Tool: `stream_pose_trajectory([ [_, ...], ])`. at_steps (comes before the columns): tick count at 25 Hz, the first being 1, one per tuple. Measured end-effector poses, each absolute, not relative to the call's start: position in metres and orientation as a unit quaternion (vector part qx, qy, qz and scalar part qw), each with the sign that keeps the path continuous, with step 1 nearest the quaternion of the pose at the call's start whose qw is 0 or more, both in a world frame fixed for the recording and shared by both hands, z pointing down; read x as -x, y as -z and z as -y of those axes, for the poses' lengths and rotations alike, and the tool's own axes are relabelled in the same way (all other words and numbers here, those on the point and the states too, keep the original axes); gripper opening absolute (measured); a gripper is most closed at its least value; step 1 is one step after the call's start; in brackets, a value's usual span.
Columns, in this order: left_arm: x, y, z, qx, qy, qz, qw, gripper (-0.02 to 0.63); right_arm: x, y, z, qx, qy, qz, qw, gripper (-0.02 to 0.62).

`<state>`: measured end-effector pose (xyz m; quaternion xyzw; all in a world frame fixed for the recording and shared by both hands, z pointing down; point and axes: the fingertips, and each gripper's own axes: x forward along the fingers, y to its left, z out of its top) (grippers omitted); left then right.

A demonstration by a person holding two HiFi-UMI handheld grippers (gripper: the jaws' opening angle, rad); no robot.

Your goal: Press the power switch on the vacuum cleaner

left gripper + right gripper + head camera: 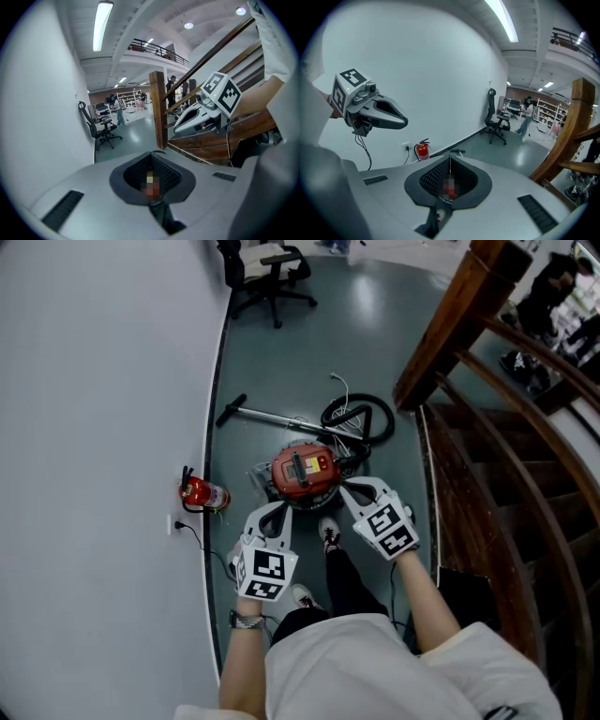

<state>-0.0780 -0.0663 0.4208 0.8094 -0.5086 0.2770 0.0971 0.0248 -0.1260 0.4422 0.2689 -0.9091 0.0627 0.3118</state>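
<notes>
Cam 1, head: on my head, steeply down, floor (281, 362) well below, vacuum cleaner (305, 472) mid-frame.
Cam 2, left gripper (151, 155): along my jaws, twd stairs (197, 152) & office chair (104, 129).
Cam 3, right gripper (449, 158): likewise, twd white wall (417, 70).
Shared: chair in all 3; each gripper cam catches the other gripper.

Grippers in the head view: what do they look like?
The left gripper and right gripper are white plastic with dark-lined jaws, each bearing a cube of black-and-white square markers. A black cable hangs from the left one. The person wears a pale shirt and wristwatch.
</notes>
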Motion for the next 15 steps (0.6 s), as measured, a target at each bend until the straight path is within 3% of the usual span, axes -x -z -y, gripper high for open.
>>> stream_pose_trajectory([
  [15,0.076,-0.36,0.041,-0.817,-0.295,0.495,0.017,0.002,-0.029,-0.343,0.087,-0.241,0.03,0.928,0.282,0.029],
])
